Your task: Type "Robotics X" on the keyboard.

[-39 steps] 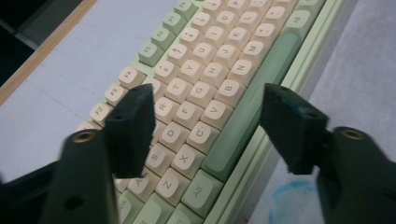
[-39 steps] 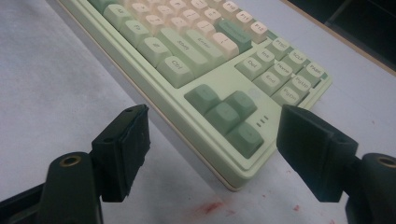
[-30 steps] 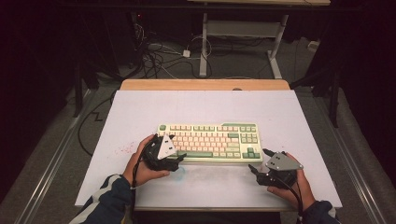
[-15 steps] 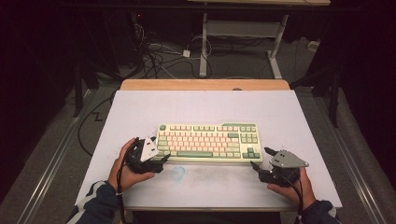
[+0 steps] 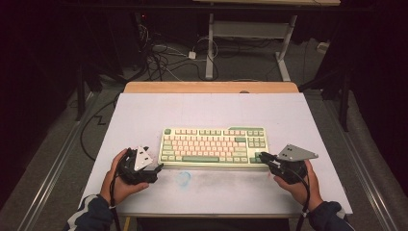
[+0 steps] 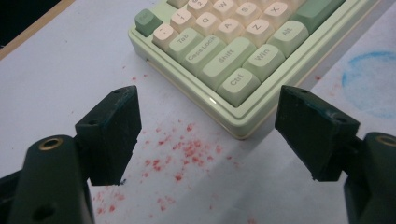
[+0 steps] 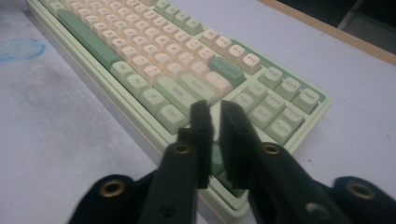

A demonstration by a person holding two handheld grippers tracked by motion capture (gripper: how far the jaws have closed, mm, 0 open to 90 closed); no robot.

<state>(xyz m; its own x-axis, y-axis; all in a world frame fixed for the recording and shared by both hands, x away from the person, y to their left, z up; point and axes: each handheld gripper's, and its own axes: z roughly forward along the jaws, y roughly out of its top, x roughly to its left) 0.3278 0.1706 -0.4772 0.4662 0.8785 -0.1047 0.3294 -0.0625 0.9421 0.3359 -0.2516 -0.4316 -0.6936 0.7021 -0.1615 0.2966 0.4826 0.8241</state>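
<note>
The right hand-held gripper [image 7: 214, 109] sits at the near right corner of the keyboard [image 5: 214, 146], its two black jaws just drawn together until a thin slit is left between the pads; they hang right over the arrow keys, and whether a keycap is pinched there cannot be told from the right gripper view. The left hand-held gripper [image 6: 205, 126] stands wide open with nothing between its jaws, a little off the keyboard's near left corner, where the Ctrl key [image 6: 238, 84] faces it. The keyboard lies square in the middle of the white surface [image 5: 144, 115], long side towards the person. To my eye the step in hand is taking hold of the keyboard from both ends: the right side is engaged at the corner, the left not yet. The next move would call for the left jaws to slide in level and straddle the case edge at the corner, low enough to catch the rim rather than skate over the caps. The case is smooth pale green plastic with rounded corners and a stepped lip; the keycaps are matte, softly dished, cream in the letter block and sage green on the modifiers. The gripper pads are blocky, dull black, scuffed at the edges. The surface is a matte sheet, speckled with red crumbs [image 6: 187, 149] near the left jaws and marked by a faint blue ring [image 5: 183, 178].
</note>
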